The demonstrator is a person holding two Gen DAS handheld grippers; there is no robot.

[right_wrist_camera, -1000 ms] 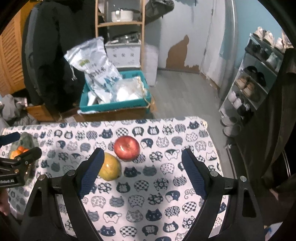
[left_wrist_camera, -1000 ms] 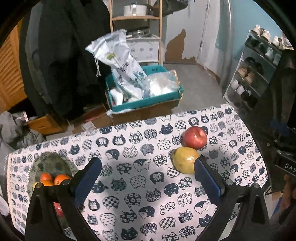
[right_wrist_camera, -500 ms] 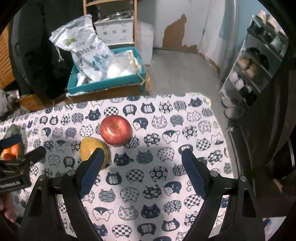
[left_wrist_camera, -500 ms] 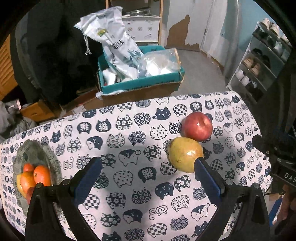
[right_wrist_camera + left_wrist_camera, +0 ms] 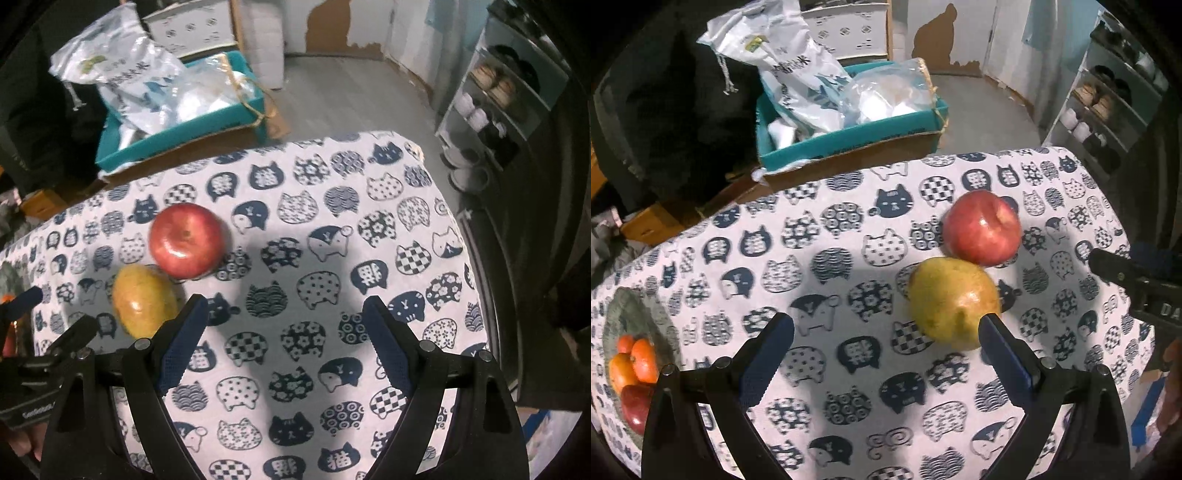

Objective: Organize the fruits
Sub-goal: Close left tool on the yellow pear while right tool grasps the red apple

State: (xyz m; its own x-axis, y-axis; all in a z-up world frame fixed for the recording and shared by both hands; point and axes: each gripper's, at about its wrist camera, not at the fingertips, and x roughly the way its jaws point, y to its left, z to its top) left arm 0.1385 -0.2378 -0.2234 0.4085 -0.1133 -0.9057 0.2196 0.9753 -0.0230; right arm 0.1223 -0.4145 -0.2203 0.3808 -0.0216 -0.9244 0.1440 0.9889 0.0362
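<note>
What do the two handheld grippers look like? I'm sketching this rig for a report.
Both look alike. The left gripper and right gripper each have two black plastic arms with round metal pivot pins, ending in flat fingers faced with dark blue textured pads. White lettering, partly cut off, marks each body. No cables or sleeves show.

Glossy red apple (image 5: pixel 982 228), matt printed cloth (image 5: pixel 849 369), crinkled plastic bag (image 5: pixel 790 70)

"DA" reads on right gripper (image 5: pixel 1160 295) body at right edge; white bag (image 5: pixel 786 70) print unreadable.
</note>
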